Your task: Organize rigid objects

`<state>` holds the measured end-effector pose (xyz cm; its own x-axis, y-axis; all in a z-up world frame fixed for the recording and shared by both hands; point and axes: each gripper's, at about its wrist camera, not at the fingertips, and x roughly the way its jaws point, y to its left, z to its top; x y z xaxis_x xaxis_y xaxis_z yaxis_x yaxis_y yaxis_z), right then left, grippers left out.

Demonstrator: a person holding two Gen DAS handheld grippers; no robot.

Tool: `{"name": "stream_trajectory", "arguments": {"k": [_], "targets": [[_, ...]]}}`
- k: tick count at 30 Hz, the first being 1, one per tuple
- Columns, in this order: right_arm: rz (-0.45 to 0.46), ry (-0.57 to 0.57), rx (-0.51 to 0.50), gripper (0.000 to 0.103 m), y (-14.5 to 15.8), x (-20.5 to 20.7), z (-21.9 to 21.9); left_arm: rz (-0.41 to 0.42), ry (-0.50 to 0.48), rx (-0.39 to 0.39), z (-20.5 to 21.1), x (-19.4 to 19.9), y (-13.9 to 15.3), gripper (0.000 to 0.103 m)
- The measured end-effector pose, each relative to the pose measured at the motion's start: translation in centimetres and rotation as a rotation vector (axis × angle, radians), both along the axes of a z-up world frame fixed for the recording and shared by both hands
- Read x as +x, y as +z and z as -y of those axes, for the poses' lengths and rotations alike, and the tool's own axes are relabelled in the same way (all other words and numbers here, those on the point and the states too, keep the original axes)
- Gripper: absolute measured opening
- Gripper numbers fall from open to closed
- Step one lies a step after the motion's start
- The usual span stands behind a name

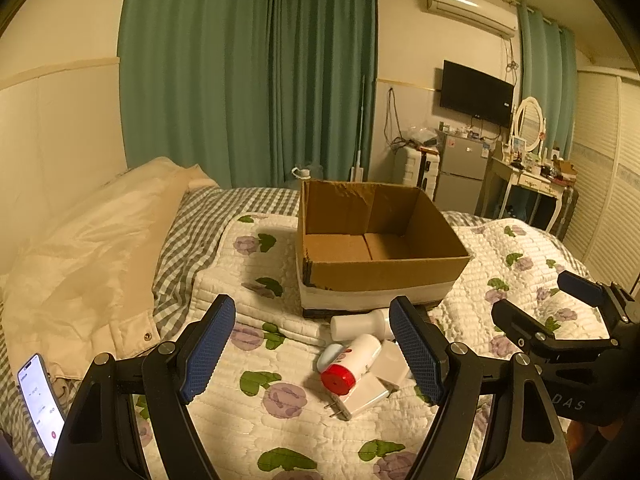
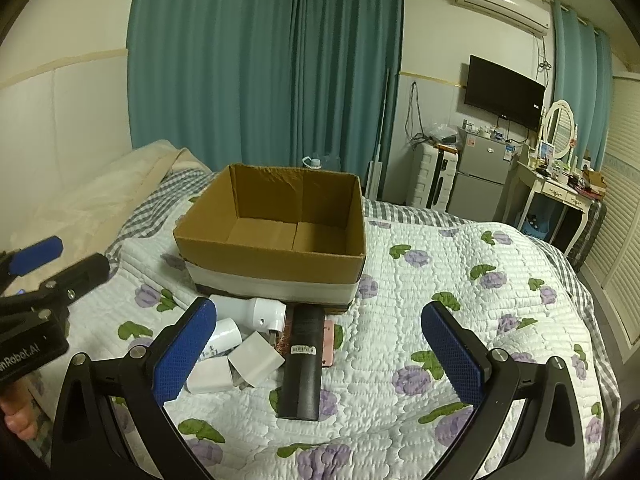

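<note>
An open, empty cardboard box stands on the quilted bed. In front of it lies a small pile: a white bottle with a red cap, a white bottle lying on its side, white plug chargers and a black cylinder over a pink item. My left gripper is open and empty just before the pile. My right gripper is open and empty above the black cylinder. Each gripper shows in the other's view.
A phone lies at the left on the bed. A cream duvet is heaped at the left. The floral quilt spreads to the right. A fridge, a suitcase and a dressing table stand beyond the bed.
</note>
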<state>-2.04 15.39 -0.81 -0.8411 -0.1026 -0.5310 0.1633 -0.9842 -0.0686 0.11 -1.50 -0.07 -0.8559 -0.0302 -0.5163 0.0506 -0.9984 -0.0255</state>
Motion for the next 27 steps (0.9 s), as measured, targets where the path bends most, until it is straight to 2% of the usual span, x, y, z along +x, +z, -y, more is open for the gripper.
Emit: {"name": "stream_trajectory", "arguments": {"k": [5, 11, 18, 22, 24, 25, 26, 27], "targets": [[0.05, 0.007, 0.044, 0.103, -2.1, -1.3, 0.5, 0.061, 0.027, -0.012, 0.7, -1.3, -2.2, 0.082], [0.163, 0.018, 0.095, 0.102, -6.6, -3.8, 1.2, 0.164, 0.04, -0.021, 1.1, -3.2, -6.2, 0.082], [0.338, 0.012, 0.084, 0.088, -11.2, -7.5, 1.2, 0.232, 0.013, -0.04, 0.3, -4.6, -9.1, 0.082], [0.386, 0.005, 0.096, 0.084, -12.8, -9.0, 1.2, 0.286, -0.008, -0.038, -0.3, -5.5, -10.5, 0.082], [0.401, 0.009, 0.06, 0.084, -13.0, -9.7, 0.8, 0.304, -0.028, -0.029, -0.8, -5.9, -10.8, 0.08], [0.407, 0.006, 0.055, 0.08, -13.1, -9.9, 0.7, 0.313, -0.042, -0.025, -1.0, -6.2, -11.0, 0.08], [0.432, 0.007, 0.056, 0.061, -13.6, -10.2, 0.6, 0.32, -0.055, -0.025, -1.3, -6.3, -11.2, 0.08], [0.465, 0.028, 0.039, 0.055, -14.1, -10.4, 0.6, 0.325, -0.062, -0.026, -1.5, -6.5, -11.3, 0.08]]}}
